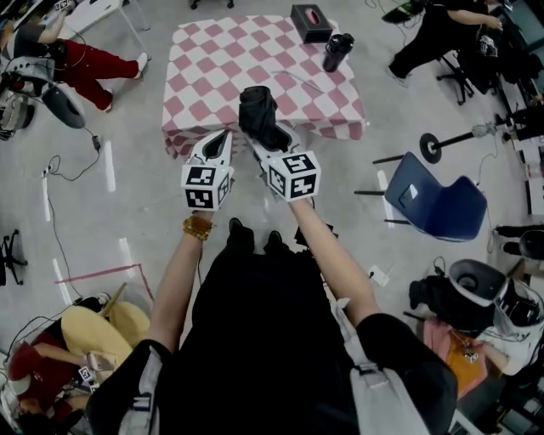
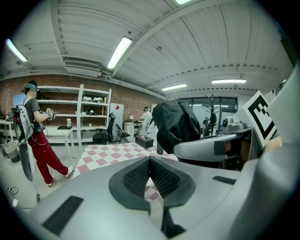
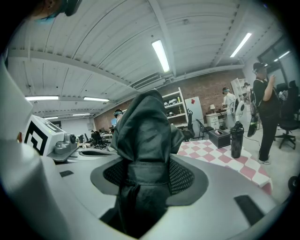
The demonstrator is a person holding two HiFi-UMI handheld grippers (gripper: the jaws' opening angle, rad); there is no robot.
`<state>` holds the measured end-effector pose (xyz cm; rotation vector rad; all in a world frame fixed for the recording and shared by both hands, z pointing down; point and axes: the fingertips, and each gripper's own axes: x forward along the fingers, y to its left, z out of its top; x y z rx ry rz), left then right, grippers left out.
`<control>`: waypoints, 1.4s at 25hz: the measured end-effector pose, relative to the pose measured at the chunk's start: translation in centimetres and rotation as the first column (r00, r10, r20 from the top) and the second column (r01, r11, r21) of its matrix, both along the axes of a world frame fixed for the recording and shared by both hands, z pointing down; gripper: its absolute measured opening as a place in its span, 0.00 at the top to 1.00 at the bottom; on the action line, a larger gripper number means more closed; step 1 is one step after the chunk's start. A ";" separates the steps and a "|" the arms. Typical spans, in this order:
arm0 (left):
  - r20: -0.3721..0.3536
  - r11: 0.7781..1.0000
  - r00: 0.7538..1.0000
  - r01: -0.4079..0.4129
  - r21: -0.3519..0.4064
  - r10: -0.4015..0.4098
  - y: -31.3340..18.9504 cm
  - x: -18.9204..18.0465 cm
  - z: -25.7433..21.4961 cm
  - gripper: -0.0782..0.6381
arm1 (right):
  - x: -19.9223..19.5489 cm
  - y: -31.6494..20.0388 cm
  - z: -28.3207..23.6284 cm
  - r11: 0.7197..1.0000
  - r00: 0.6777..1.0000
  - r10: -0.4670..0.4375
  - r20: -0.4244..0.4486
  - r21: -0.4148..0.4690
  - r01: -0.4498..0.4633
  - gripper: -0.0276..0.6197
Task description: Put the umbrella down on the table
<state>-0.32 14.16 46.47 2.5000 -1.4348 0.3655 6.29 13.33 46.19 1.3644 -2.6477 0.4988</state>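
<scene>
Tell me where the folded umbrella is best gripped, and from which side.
Grip the umbrella at its strapped waist, where the right tool is shut on it. The strap cinches the fabric narrow there; loose folds bulge above. Come from its lower end, a pad on each side.

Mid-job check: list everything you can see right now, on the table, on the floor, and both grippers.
Folded black fabric umbrella: one, black, held upright near the table's front edge.
Table with pink-and-white checked cloth: one, pink and white, ahead of the person.
Black tissue box: one, black, at the table's far edge.
Black lidded bottle: one, black, standing on the table's far right part.
Blue plastic chair: one, blue, on the floor right of the table.
Bystander in red trousers: one, upper left.
Bystander in black: one, upper right.
Left gripper: one, white, jaws together, empty.
Right gripper: one, white, jaws closed on the umbrella.
</scene>
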 end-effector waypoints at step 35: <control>0.037 0.995 0.998 0.046 -0.087 -0.043 -22.9 -0.7 3.8 0.87 | 1.7 -25.0 3.1 0.989 0.990 -0.035 0.134 -0.136 0.054 0.59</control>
